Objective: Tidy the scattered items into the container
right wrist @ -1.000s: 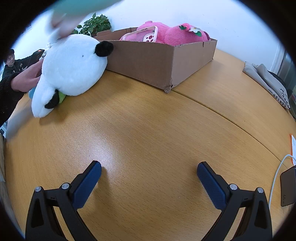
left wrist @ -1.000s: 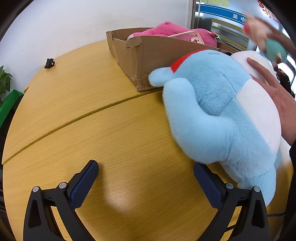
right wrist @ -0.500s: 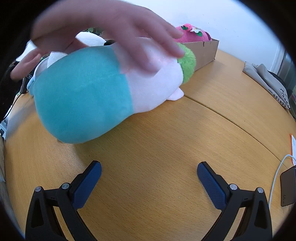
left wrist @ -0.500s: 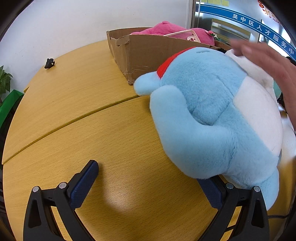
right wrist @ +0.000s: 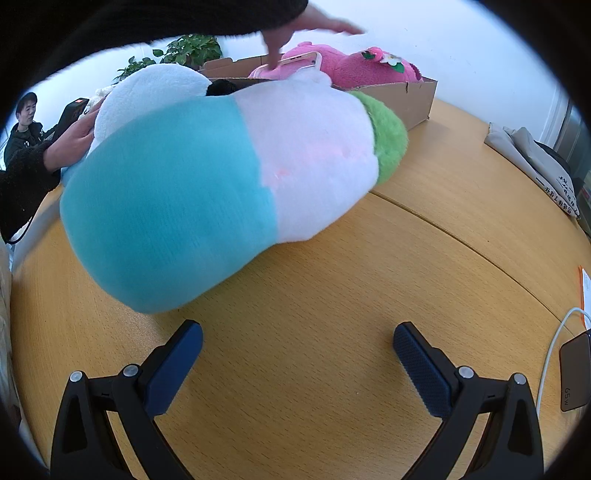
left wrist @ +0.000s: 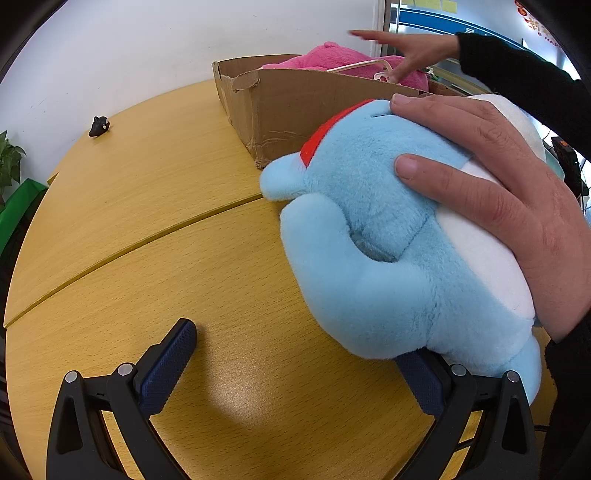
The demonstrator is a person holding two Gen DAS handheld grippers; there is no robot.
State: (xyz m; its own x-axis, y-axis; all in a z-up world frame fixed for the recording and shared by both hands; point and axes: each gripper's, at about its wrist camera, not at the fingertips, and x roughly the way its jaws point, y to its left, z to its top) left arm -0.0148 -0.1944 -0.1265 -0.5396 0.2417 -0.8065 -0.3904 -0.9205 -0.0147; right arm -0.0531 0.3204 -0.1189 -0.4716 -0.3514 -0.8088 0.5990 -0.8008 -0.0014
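A cardboard box stands at the back of the round wooden table and holds a pink plush; both show in the right wrist view, box and plush. A light blue and white plush lies in front of the box with a bare hand on it; its tail end covers my left gripper's right fingertip. My left gripper is open. A teal, white and green plush lies just ahead of my right gripper, which is open and empty. A second hand reaches into the box.
A small black object lies at the far left of the table. A phone with a white cable lies at the right edge. Folded cloth sits at the far right. A seated person and a plant are behind.
The teal plush was set down in front of my right gripper and the hand left it for the box. A hand pushed the blue plush closer to my left gripper.
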